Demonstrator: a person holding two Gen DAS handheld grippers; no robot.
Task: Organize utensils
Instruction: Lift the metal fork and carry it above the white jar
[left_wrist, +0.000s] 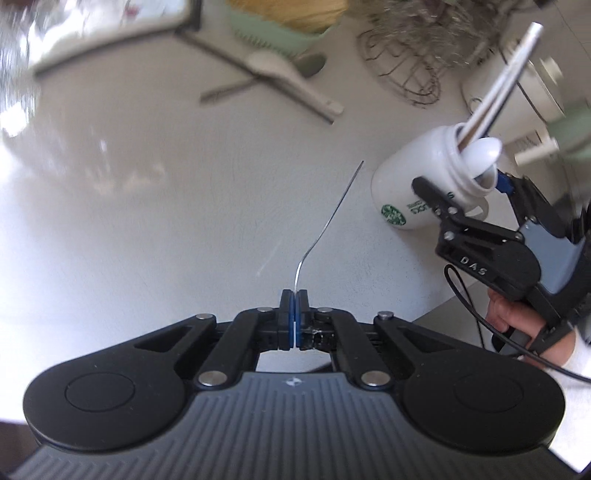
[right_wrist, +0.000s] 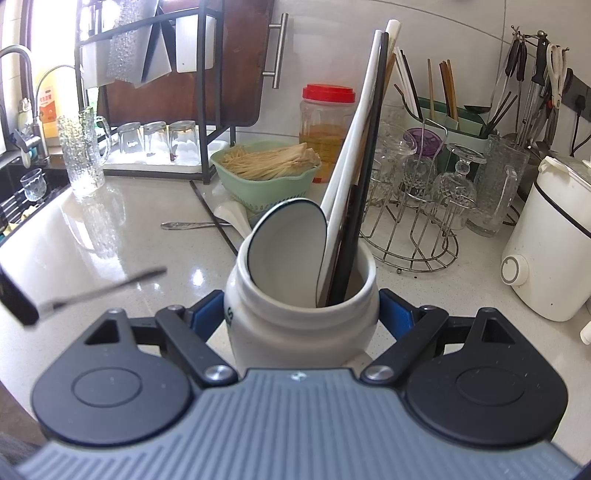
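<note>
My left gripper (left_wrist: 294, 295) is shut on the end of a thin metal utensil (left_wrist: 332, 218), held clear above the counter and seen edge-on. In the right wrist view the same utensil (right_wrist: 103, 288) is a blurred bar at the left. My right gripper (right_wrist: 301, 314) is shut on a white mug (right_wrist: 295, 332) with a green logo (left_wrist: 391, 214). The mug holds a blue-rimmed white spoon (right_wrist: 288, 243), long white handles and black chopsticks (right_wrist: 365, 166). Farther back on the counter lie a metal spoon (right_wrist: 188, 224), a white ceramic spoon (right_wrist: 232, 214) and a black chopstick (right_wrist: 214, 214).
A green colander (right_wrist: 266, 184) of pale strands and a red-lidded jar (right_wrist: 327, 129) stand behind the mug. A wire rack of glasses (right_wrist: 417, 206) and a white appliance (right_wrist: 546, 251) are to the right. A tall glass mug (right_wrist: 81, 155), a sink (right_wrist: 22, 192) and a dish rack sit to the left.
</note>
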